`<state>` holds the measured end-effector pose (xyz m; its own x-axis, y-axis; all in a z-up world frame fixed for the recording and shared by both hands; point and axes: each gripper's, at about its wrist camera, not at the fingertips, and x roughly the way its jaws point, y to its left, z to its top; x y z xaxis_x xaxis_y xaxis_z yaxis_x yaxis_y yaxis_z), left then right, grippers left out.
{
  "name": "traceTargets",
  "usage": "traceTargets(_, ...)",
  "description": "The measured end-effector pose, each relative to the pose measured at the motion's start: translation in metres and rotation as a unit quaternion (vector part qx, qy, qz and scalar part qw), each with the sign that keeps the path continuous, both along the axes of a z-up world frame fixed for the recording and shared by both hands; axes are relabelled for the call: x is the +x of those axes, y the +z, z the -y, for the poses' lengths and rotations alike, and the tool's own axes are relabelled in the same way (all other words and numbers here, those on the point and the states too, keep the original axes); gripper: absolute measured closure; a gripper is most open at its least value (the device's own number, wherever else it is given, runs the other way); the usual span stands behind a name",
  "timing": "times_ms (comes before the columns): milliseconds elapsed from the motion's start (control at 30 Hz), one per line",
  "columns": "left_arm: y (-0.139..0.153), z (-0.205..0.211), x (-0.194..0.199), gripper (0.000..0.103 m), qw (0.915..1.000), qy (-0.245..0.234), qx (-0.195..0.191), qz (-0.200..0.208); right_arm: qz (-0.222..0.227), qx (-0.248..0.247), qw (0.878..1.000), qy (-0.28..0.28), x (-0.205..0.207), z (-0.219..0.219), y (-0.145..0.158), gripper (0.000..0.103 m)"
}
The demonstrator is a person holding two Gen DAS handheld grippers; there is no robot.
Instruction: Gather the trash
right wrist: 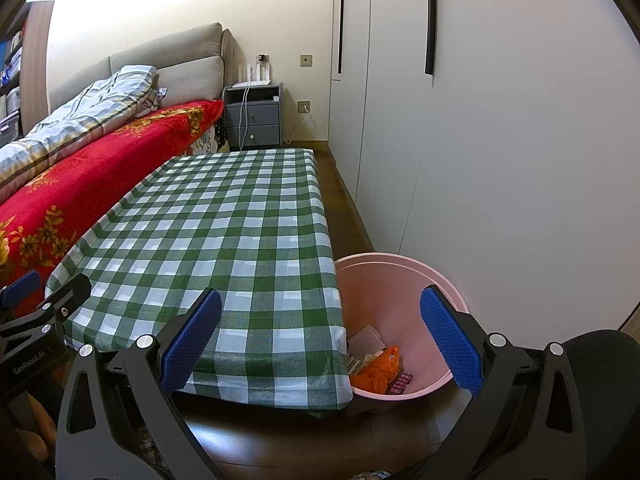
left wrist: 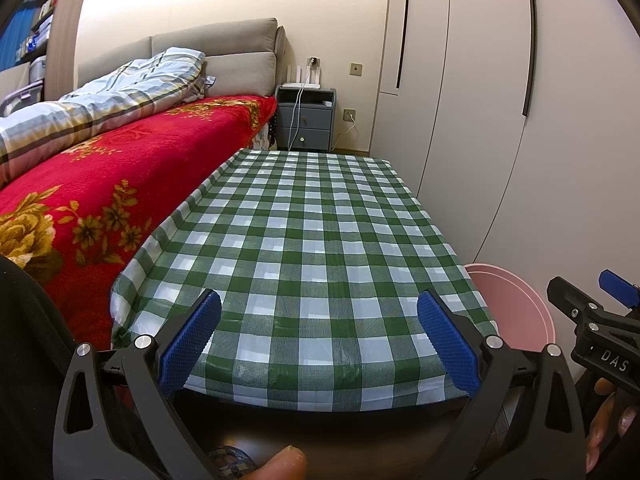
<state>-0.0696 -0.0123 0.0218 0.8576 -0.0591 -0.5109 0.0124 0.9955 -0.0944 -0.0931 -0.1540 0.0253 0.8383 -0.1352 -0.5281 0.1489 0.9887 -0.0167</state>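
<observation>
A pink bin (right wrist: 404, 268) stands on the floor at the right front corner of a low table with a green-and-white checked cloth (right wrist: 224, 232). Inside it lie an orange plastic bag (right wrist: 378, 372), a white textured piece (right wrist: 366, 340) and a small pink-red wrapper (right wrist: 400, 385). My right gripper (right wrist: 320, 340) is open and holds nothing, straddling the table corner and the bin. My left gripper (left wrist: 318, 340) is open above the table's near edge (left wrist: 320, 392), nothing between its blue pads. The bin's rim (left wrist: 516, 280) shows at right in the left wrist view.
A bed with a red floral blanket (left wrist: 120, 168) runs along the table's left side. A grey nightstand (left wrist: 305, 118) with cables stands at the far wall. White wardrobe doors (right wrist: 500, 140) line the right side, with a narrow strip of wood floor (right wrist: 348, 216) between.
</observation>
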Motion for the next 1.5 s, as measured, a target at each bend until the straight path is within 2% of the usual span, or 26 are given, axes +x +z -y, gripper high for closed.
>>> traceTargets(1500,-0.0028,0.0017,-0.002,0.008,1.0,-0.005,0.0,-0.003,-0.002,0.002,1.0,0.002,0.001,-0.0031,0.0012,0.005)
